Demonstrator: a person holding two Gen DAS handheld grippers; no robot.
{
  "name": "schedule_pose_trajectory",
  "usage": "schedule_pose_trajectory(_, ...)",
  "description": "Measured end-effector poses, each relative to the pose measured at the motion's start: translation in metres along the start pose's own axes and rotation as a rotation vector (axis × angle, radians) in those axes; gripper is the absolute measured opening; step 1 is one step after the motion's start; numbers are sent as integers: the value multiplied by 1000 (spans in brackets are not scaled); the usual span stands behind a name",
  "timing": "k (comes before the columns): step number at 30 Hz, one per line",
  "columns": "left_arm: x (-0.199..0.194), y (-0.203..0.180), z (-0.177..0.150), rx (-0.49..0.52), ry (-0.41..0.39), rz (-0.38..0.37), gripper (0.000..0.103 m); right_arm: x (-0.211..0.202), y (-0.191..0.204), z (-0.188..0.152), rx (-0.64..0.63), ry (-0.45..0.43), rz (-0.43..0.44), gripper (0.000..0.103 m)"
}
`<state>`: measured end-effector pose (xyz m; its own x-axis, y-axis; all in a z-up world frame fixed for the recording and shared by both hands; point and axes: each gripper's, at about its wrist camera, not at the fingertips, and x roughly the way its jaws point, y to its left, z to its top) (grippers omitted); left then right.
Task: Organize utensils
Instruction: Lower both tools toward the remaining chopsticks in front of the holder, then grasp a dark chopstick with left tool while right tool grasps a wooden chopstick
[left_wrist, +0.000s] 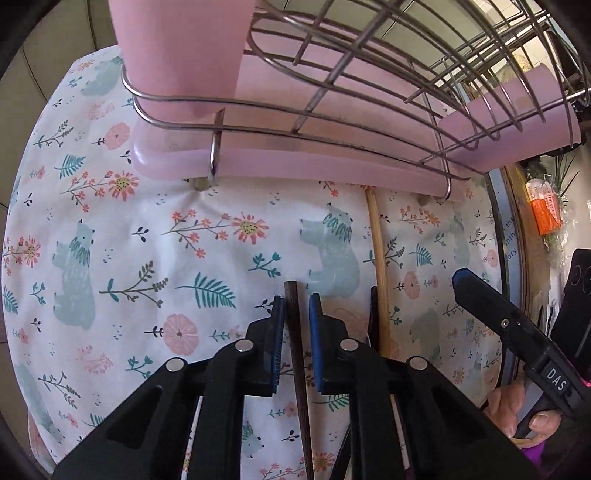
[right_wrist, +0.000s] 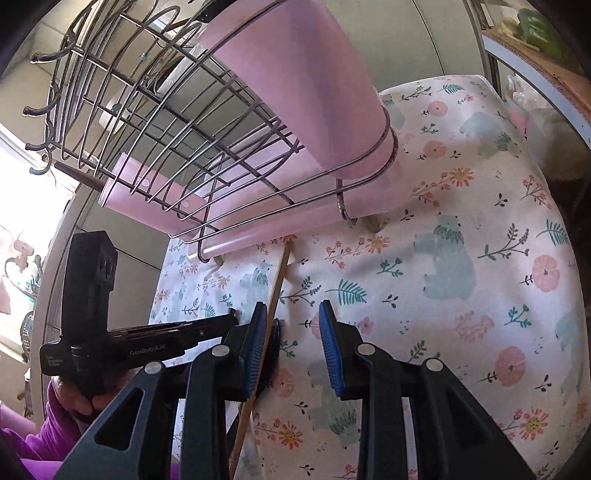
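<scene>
Standing just beyond both grippers, a wire rack (left_wrist: 369, 74) on a pink tray (left_wrist: 295, 168) is seen on the floral cloth (left_wrist: 129, 258). A dark chopstick (left_wrist: 295, 332) lies between the narrowly parted left fingers (left_wrist: 279, 325); the right fingers (right_wrist: 332, 347) are held apart, a pale chopstick (right_wrist: 275, 291) beside one.

A curved wire dish rack (left_wrist: 369, 85) is being borne by a pink plastic drip tray (left_wrist: 295, 166) on the floral, bear-printed tablecloth (left_wrist: 129, 258); a pale wooden chopstick (left_wrist: 380, 266) is lying before the tray, right of a dark wooden chopstick (left_wrist: 295, 350).

Table is wearing a white cloth (left_wrist: 147, 236) printed with bears, flowers and ferns. Grey tiled floor (left_wrist: 44, 48) is showing past the far edge. Bright daylight is coming in at the left of the right wrist view (right_wrist: 14, 177), washing it out. Cardboard box (right_wrist: 535, 55) is sitting at upper right, green items on top.
</scene>
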<state>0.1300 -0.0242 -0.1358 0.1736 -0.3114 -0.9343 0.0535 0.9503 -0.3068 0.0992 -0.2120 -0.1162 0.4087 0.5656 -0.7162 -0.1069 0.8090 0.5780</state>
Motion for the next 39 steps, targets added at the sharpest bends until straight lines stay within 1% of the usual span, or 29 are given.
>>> schedule_pose_trajectory(2, 2, -2, 1, 0, -3, 5, 13, 2, 0, 0, 3, 5, 1, 29)
schedule_pose_trajectory(4, 3, -4, 2, -3, -9, 18, 7, 4, -1, 2, 9, 15, 10, 29)
schedule_pose_trajectory(6, 3, -2, 2, -16, -18, 4, 6, 8, 1, 3, 16, 27, 26, 29)
schedule_pose_trajectory(9, -6, 13, -1, -36, -42, 6, 6, 16, 7, 7, 18, 49, 48, 29)
schedule_pose_trajectory(13, -17, 31, -8, -63, -62, 16, 6, 31, 17, 14, 8, 84, 46, 29)
schedule_pose_trajectory(16, -21, 49, -12, -84, -70, 20, 6, 47, 24, 20, 13, 120, 22, 29)
schedule_pose_trajectory(18, -21, 56, -14, -98, -71, -2, 6, 57, 25, 23, 24, 147, 10, 29)
schedule_pose_trajectory(22, -23, 59, -15, -92, -79, 0, 6, 77, 27, 24, 35, 188, -64, 26)
schedule_pose_trajectory(24, -21, 56, -15, -84, -83, 1, 6, 80, 27, 23, 20, 182, -91, 12)
schedule_pose_trajectory(26, -22, 56, -14, -86, -83, -7, 6, 80, 27, 23, 2, 188, -99, 7)
schedule_pose_trajectory(28, -25, 61, -16, -86, -83, -13, 6, 78, 26, 22, -10, 189, -119, 7)
schedule_pose_trajectory(30, -17, 57, -16, -85, -84, -14, 6, 75, 26, 20, -20, 195, -124, 7)
schedule_pose_trajectory(33, -19, 58, -16, -79, -82, -13, 6, 67, 25, 19, -43, 204, -148, 7)
schedule_pose_trajectory(39, -19, 52, -13, -47, -62, 6, 6, 61, 20, 12, -81, 257, -198, 7)
